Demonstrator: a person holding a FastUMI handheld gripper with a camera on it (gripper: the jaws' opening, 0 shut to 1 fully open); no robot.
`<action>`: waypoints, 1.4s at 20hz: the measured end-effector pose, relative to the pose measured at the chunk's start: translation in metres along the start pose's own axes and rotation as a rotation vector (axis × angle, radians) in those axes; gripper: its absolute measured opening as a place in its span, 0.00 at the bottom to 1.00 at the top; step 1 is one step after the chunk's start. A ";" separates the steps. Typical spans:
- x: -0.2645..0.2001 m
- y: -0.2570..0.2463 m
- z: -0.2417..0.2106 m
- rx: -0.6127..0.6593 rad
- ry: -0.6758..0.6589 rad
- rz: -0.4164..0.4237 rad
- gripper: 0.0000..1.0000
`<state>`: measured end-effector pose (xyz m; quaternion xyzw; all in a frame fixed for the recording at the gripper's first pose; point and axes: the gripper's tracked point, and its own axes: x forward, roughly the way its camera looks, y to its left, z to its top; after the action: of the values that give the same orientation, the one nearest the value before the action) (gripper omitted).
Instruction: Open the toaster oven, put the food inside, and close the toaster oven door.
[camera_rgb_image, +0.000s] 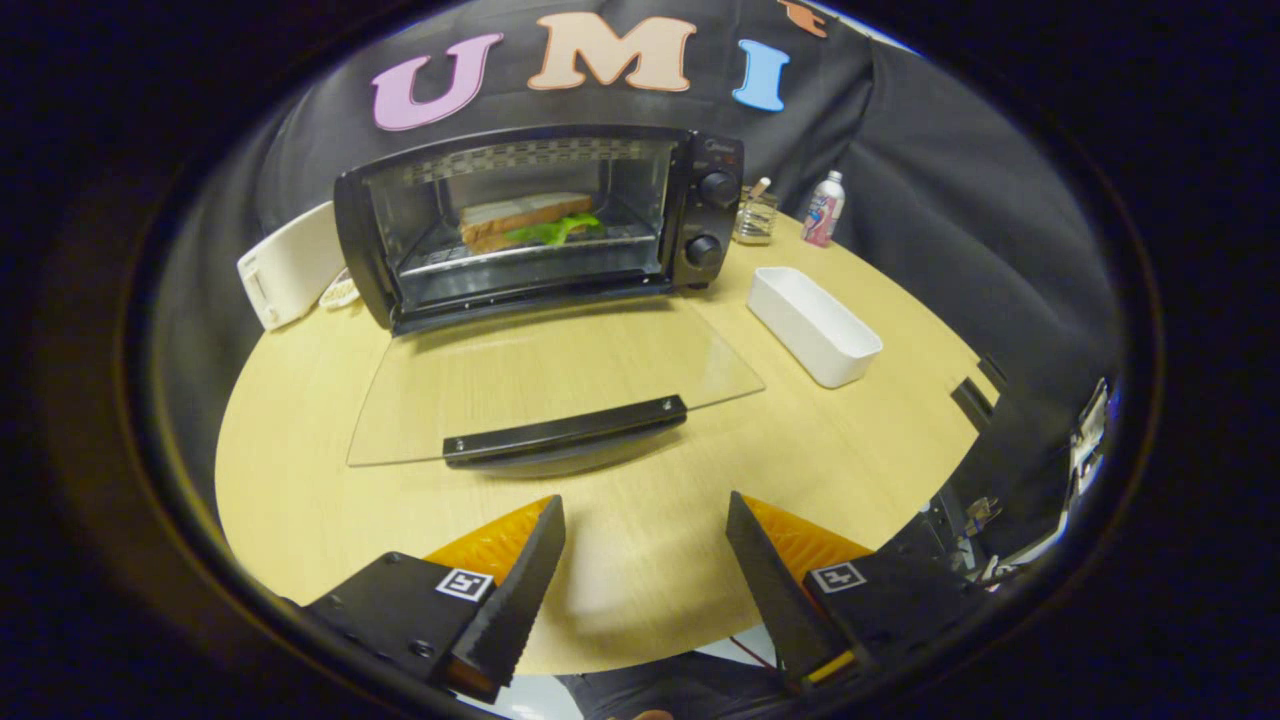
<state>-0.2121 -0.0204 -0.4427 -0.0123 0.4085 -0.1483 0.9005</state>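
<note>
A black toaster oven (700, 215) stands at the far side of the round wooden table (300, 500). Its glass door (560, 375) lies folded down flat toward me, with the dark handle (565, 430) at its near edge. Inside, on the rack, rests a sandwich (530, 220) with green lettuce sticking out. My gripper (645, 515) hovers over the near part of the table, well short of the door handle. Its fingers stand open with nothing between them.
A white rectangular tray (815, 325) sits to the right of the oven door. Behind it stand a small glass jar (756, 215) and a white bottle (824, 208). A white toaster (288, 265) sits left of the oven. Dark equipment (1010, 470) is beyond the table's right edge.
</note>
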 end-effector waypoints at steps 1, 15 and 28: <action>0.002 0.002 -0.003 -0.011 0.005 0.004 0.99; 0.020 0.029 0.014 -0.083 -0.042 0.089 0.98; -0.008 0.034 0.058 -0.111 -0.149 0.136 0.97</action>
<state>-0.1651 0.0088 -0.4030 -0.0455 0.3481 -0.0629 0.9343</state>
